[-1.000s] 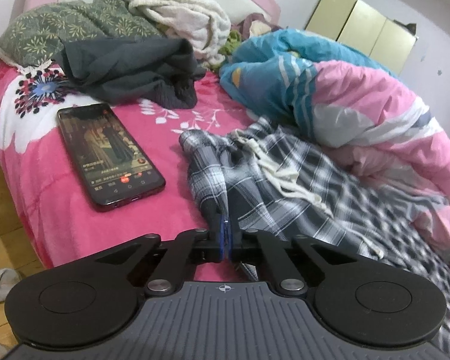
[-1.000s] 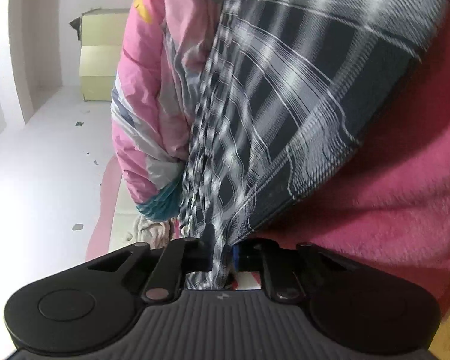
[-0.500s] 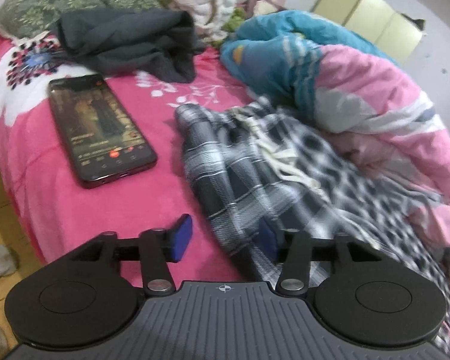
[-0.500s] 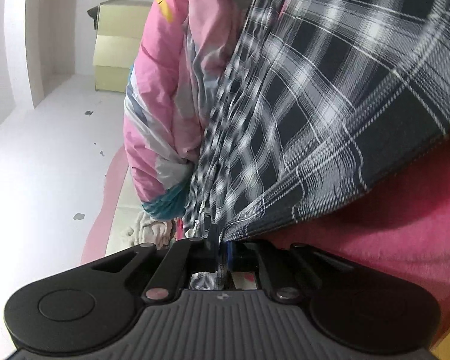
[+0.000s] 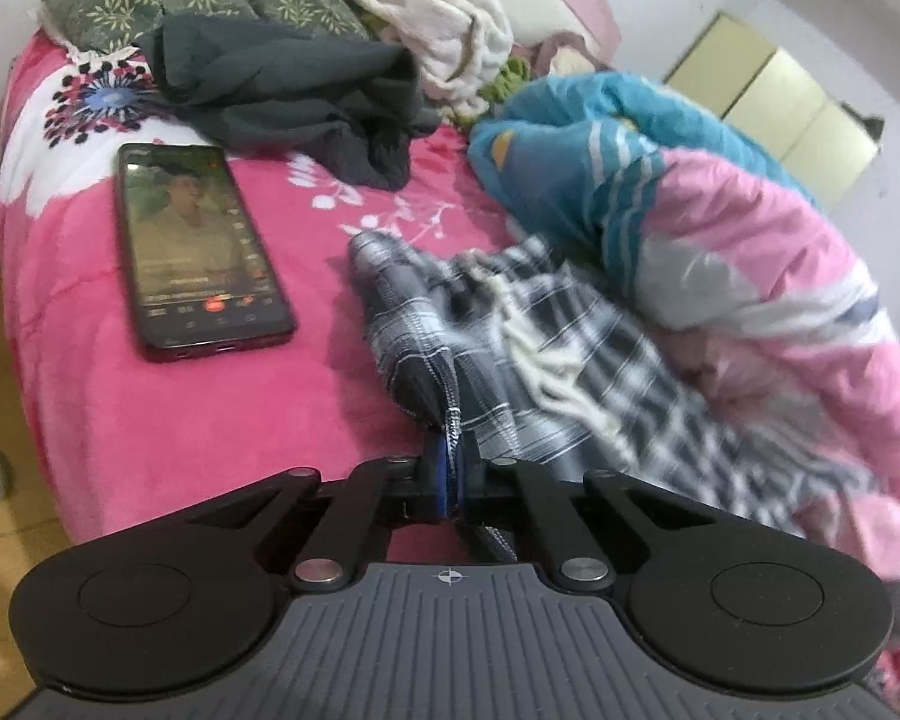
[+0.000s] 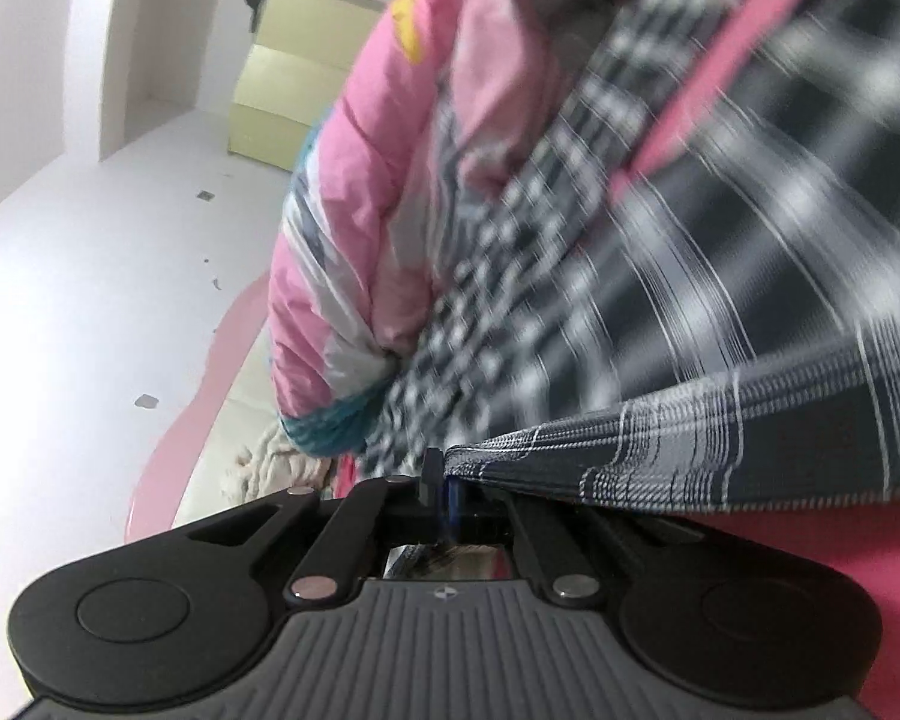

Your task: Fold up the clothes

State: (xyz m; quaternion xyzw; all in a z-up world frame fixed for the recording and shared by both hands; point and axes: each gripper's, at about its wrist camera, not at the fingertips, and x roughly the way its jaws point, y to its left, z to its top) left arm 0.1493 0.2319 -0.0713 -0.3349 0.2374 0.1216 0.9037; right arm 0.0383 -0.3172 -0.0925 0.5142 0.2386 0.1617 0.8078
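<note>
1. Gripping the plaid garment (image 5: pixel 546 360) at 2 points, I have it lying crumpled on the pink bedspread (image 5: pixel 210 396), between the phone (image 5: pixel 201 249) and the pink-and-blue quilt (image 5: pixel 750 276), its pale drawstring (image 5: pixel 540 354) on top.
2. My left gripper (image 5: pixel 450 468) is clamped on a hem corner at the near edge of the bed; my right gripper (image 6: pixel 444 489) is pinched on another edge of the same cloth (image 6: pixel 720 468), which runs taut away from it.
3. I judge this as the spreading step: both edges held, cloth still bunched, no tidy fold visible.
4. The next move calls for drawing the 2 grips apart and lifting so the fabric hangs flat, keeping it off the quilt and the phone.
5. Against 0.5 s ago, my left fingers, then spread wide above the cloth, are now closed on it; 1.0 s ago they were also closed. My right grip is unchanged, and the cloth it holds is more motion-blurred.
</note>
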